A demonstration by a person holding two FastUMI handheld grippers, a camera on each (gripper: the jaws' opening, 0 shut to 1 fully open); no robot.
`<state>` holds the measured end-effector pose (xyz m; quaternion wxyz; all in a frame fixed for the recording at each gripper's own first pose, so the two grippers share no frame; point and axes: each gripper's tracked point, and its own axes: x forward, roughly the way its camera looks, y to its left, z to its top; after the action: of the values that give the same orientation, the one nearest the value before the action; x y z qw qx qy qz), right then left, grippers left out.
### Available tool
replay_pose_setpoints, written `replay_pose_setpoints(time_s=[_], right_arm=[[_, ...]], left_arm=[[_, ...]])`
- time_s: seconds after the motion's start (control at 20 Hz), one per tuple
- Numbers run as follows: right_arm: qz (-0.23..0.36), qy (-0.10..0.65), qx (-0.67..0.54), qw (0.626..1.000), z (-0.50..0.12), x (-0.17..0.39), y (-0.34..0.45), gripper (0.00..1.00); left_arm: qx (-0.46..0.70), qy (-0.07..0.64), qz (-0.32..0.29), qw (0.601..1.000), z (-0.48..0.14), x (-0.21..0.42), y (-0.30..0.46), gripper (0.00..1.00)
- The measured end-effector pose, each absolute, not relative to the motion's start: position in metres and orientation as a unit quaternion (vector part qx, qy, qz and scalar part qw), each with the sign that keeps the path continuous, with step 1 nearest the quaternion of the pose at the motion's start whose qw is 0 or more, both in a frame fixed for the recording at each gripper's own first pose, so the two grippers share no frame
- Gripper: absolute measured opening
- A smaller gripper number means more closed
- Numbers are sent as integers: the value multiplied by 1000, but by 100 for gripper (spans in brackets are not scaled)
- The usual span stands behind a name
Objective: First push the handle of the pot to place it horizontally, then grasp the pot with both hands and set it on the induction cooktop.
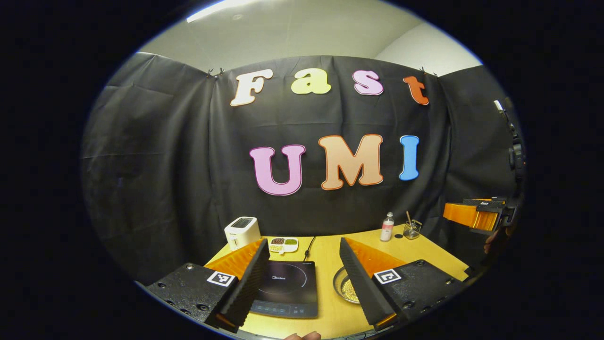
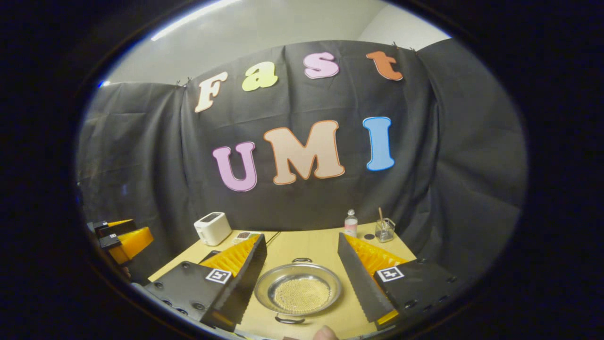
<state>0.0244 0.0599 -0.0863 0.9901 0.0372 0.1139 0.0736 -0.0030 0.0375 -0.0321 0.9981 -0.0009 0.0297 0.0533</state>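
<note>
Pot (image 2: 297, 289), shallow, round, metal, with two small handles.

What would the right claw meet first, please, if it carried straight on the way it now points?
Probably the pot: it lies on the table between the open right claw fingers, though depth is unclear.

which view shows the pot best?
Right gripper view: the whole pot sits between that tool's fingers, rim, both handles and the grainy contents visible. In the left gripper view, just part of its rim and contents shows, the rest hidden behind a finger.
</note>
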Motion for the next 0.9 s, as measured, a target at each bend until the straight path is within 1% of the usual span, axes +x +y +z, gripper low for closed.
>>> replay_pose_setpoints(time_s=[0.05,0.2,0.25,0.3,0.35,0.4,0.45,0.5,0.55,0.6,0.65,0.7,0.75,0.8,0.85,0.9], right_arm=[[71,119,36,990,-91,26,70,92],[63,141,39,987,-108,33,100,92],[58,149,34,987,-116,35,108,92],[55,159,27,985,-123,37,116,95],[53,171,21,984,-132,37,123,92],[55,182,15,982,-140,38,131,91],[53,192,7,980,-147,37,136,78],[56,205,4,977,-156,37,141,70],[62,221,3,973,-168,36,150,65],[68,237,4,969,-179,36,157,64],[72,250,1,965,-191,36,161,55],[79,263,-4,962,-203,38,165,48],[87,281,-6,956,-217,38,169,45],[95,302,-7,949,-230,37,172,33],[102,314,-2,944,-238,36,173,21],[100,326,-4,940,-247,38,172,10]], left_arm=[[2,28,50,998,-34,3,46,91],[1,23,36,999,-40,15,67,91],[-2,22,28,999,-45,17,72,94],[-5,25,20,999,-50,20,76,91],[-8,30,13,999,-56,23,79,91],[-11,30,7,999,-59,24,83,91],[-15,29,3,999,-60,26,86,91],[-16,31,-1,999,-62,28,89,91],[-17,36,-1,999,-69,29,94,91],[-21,42,2,999,-72,31,99,91],[-26,44,7,999,-75,34,103,91],[-32,45,13,998,-75,36,107,91],[-34,46,21,998,-76,39,111,92],[-34,54,30,998,-79,41,114,91],[-38,54,35,997,-81,41,116,93],[-41,52,38,997,-79,42,116,93]])
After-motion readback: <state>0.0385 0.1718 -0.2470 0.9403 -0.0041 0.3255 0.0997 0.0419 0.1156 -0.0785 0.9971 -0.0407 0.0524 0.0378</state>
